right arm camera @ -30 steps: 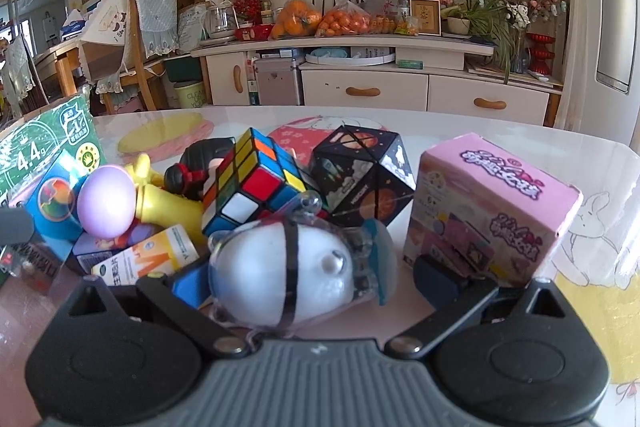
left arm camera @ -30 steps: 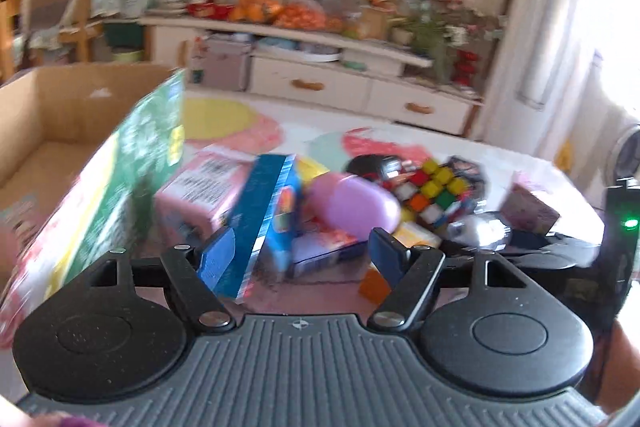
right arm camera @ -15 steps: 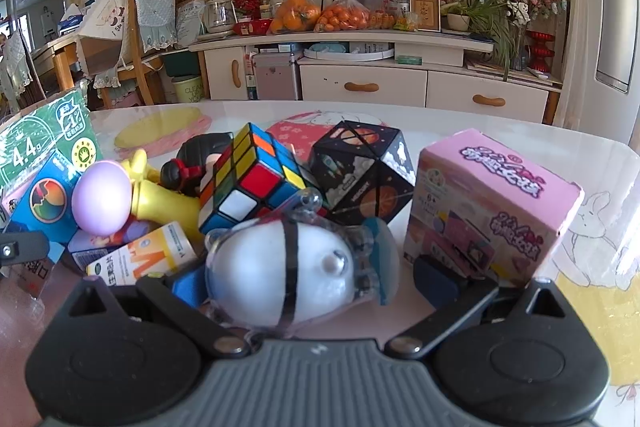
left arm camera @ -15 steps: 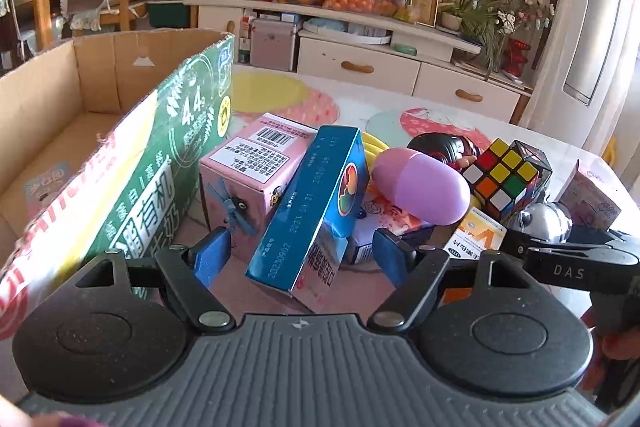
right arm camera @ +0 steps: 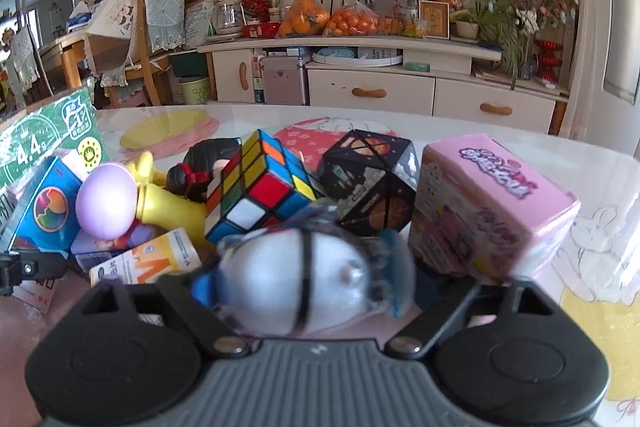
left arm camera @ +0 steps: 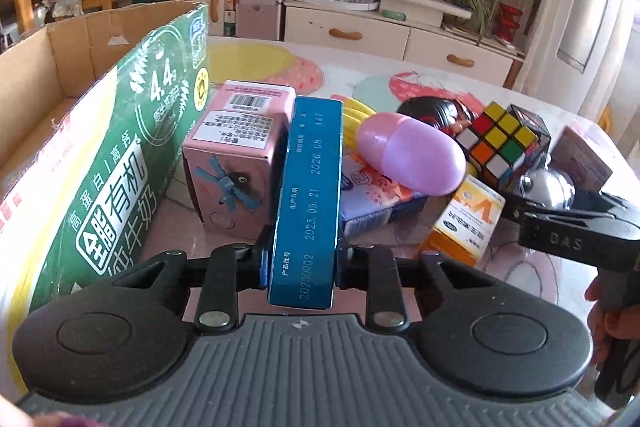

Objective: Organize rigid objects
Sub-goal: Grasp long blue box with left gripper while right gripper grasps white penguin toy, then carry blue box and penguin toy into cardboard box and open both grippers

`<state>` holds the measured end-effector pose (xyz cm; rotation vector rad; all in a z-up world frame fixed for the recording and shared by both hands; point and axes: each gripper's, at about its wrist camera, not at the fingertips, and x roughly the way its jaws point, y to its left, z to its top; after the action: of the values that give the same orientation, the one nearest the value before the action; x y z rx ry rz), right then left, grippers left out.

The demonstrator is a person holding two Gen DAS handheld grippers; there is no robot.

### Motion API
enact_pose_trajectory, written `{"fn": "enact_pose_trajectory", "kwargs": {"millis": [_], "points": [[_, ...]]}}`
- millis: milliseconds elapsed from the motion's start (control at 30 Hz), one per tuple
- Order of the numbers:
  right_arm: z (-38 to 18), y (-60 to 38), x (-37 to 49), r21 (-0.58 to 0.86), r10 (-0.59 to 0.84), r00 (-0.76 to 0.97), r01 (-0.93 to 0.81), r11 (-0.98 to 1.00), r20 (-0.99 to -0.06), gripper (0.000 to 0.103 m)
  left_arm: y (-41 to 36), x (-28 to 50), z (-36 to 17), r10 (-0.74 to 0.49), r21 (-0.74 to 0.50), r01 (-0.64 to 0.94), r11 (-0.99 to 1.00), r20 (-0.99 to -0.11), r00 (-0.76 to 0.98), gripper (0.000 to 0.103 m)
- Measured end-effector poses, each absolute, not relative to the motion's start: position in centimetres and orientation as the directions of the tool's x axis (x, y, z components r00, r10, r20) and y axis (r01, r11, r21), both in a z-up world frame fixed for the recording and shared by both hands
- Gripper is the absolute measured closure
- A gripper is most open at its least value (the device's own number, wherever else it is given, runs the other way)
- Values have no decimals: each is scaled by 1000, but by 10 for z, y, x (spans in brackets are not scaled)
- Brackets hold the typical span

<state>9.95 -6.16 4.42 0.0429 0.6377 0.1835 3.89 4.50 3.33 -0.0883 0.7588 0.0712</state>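
Note:
My left gripper (left arm camera: 302,263) is shut on a narrow blue box (left arm camera: 310,195), gripping its near end edge-on. The blue box also shows at the far left of the right wrist view (right arm camera: 40,211). A pink box (left arm camera: 236,163) stands just left of it, a purple egg (left arm camera: 412,153) to its right. My right gripper (right arm camera: 310,287) has its jaws around a white and clear capsule toy (right arm camera: 300,279), blurred, which fills the gap between them. Behind it lie a Rubik's cube (right arm camera: 256,187), a black space-print cube (right arm camera: 368,179) and a pink box (right arm camera: 488,203).
An open cardboard carton (left arm camera: 60,67) with a green printed side (left arm camera: 120,163) stands at the left. An orange and white box (left arm camera: 468,219), a yellow toy (right arm camera: 164,203) and a black toy (right arm camera: 200,163) lie in the pile. The round table's far edge meets a sideboard (right arm camera: 400,91).
My left gripper moved forward and closed on the blue box, which now stands edge-on between the fingers. The right gripper's jaws have narrowed around the capsule toy, which now looks blurred.

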Motion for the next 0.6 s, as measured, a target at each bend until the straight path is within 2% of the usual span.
{"fn": "enact_pose_trajectory", "kwargs": {"millis": [600], "points": [[46, -62, 61, 98, 90, 804, -40, 994, -588, 20, 39, 2, 51, -34, -59, -7, 998, -657, 753, 73]]}}
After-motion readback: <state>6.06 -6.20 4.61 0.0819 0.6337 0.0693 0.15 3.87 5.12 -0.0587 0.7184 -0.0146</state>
